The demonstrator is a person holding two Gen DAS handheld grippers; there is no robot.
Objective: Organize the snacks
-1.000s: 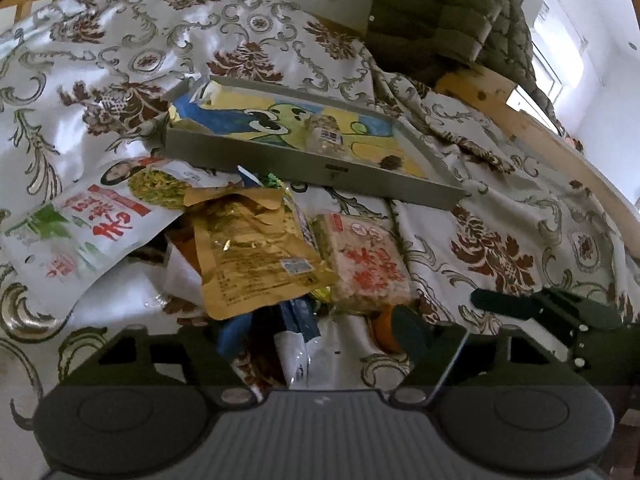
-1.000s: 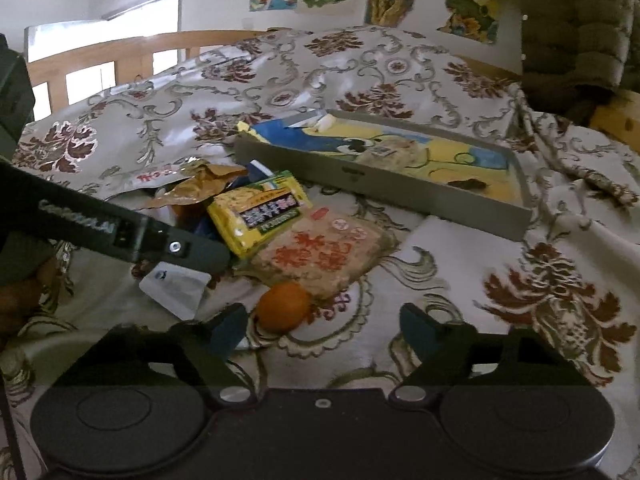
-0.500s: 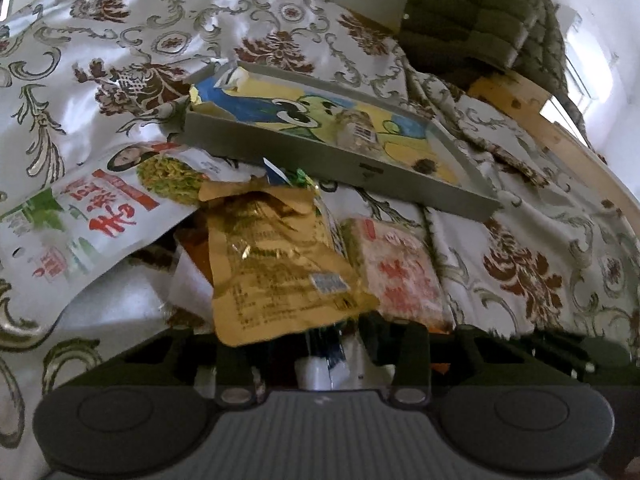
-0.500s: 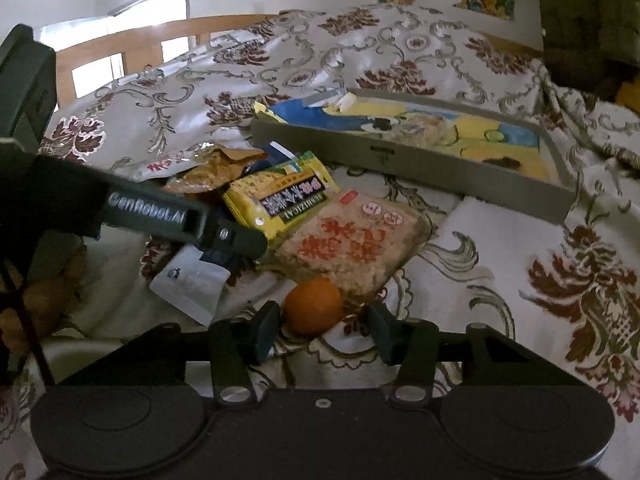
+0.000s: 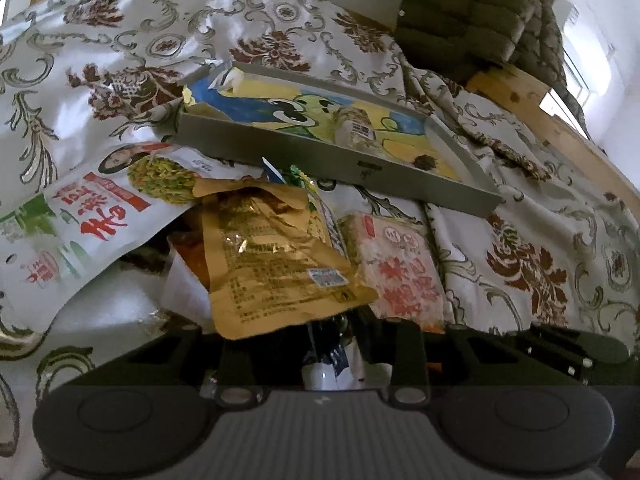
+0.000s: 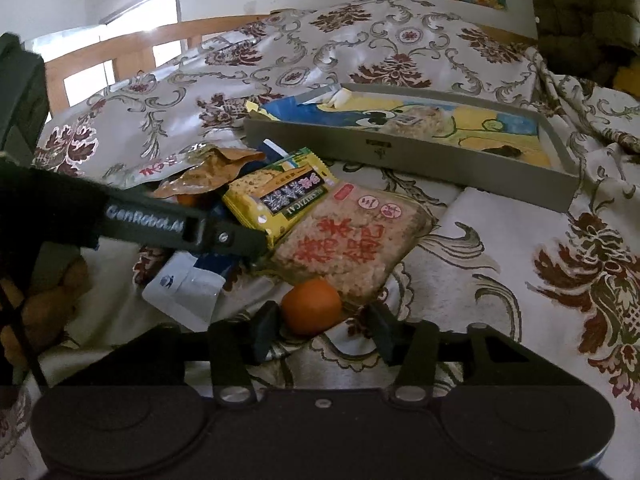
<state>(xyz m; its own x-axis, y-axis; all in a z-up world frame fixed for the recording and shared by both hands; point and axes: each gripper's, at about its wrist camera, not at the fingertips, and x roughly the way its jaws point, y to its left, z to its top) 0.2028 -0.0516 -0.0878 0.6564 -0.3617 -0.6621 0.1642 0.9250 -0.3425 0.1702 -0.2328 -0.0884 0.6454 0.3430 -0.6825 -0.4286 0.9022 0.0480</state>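
Note:
A pile of snack packets lies on a patterned bedspread in front of a grey tray (image 5: 352, 162) (image 6: 408, 152). In the left wrist view my left gripper (image 5: 320, 344) has its fingers closed in under a gold foil pouch (image 5: 272, 264), on a white and blue packet (image 5: 332, 364) beneath it. A rice cracker pack (image 5: 396, 268) (image 6: 352, 244) lies to the right. In the right wrist view my right gripper (image 6: 320, 328) is narrowed around a small orange (image 6: 312, 306), fingers just beside it. The left gripper's arm (image 6: 160, 224) crosses the pile.
A big white noodle bag (image 5: 80, 224) lies left of the pile. A yellow cracker pack (image 6: 280, 196) sits on the pile. The tray holds a small wrapped snack (image 5: 356, 132) and a dark bit (image 5: 424, 162). A green quilted jacket (image 5: 472, 12) and wooden bed rail (image 5: 560, 128) stand behind.
Both grippers moved forward into the pile and narrowed. The left closed under the gold pouch; the right closed in around the orange.

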